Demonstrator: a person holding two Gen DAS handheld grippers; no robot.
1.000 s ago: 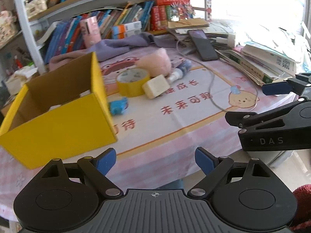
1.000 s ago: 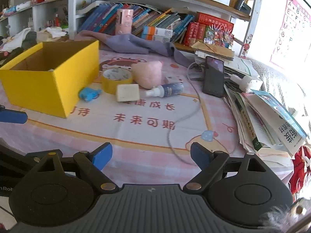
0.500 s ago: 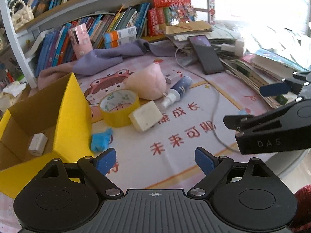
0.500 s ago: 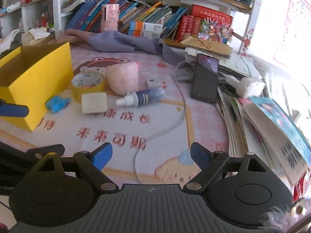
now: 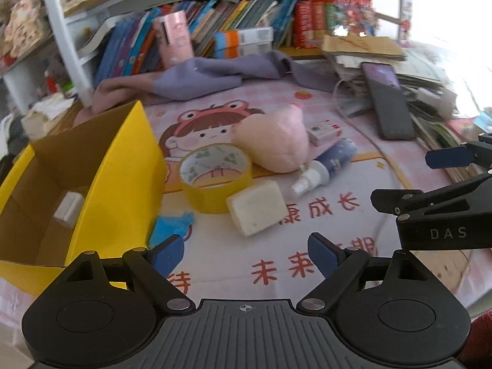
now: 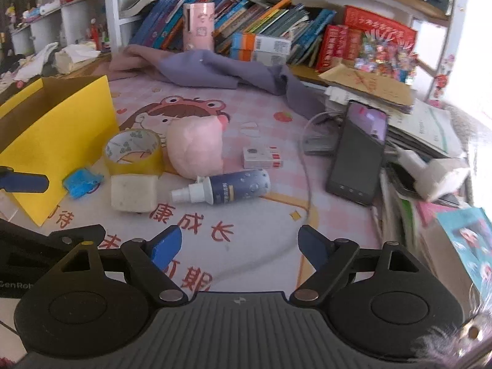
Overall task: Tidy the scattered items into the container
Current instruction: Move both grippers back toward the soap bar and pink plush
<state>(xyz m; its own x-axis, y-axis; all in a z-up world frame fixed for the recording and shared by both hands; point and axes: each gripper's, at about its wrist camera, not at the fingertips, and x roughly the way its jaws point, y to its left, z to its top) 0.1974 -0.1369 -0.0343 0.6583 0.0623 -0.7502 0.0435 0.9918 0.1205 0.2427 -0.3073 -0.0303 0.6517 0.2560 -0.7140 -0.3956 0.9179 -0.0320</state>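
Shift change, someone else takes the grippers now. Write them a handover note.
Left gripper: open, empty, low over the table near the yellow box.
Right gripper: open, empty, pointing toward the spray bottle.
Done: one small white item lies in the box.
Left, all on the tablecloth beside the box: blue wrapper, tape roll, beige block, pink plush, spray bottle, small white carton.
The blue wrapper and beige block lie closest to the left gripper.

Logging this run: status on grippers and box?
Left gripper open, empty. Right gripper open, empty. Yellow box holds one white item. Tape roll, sponge, spray bottle still out.
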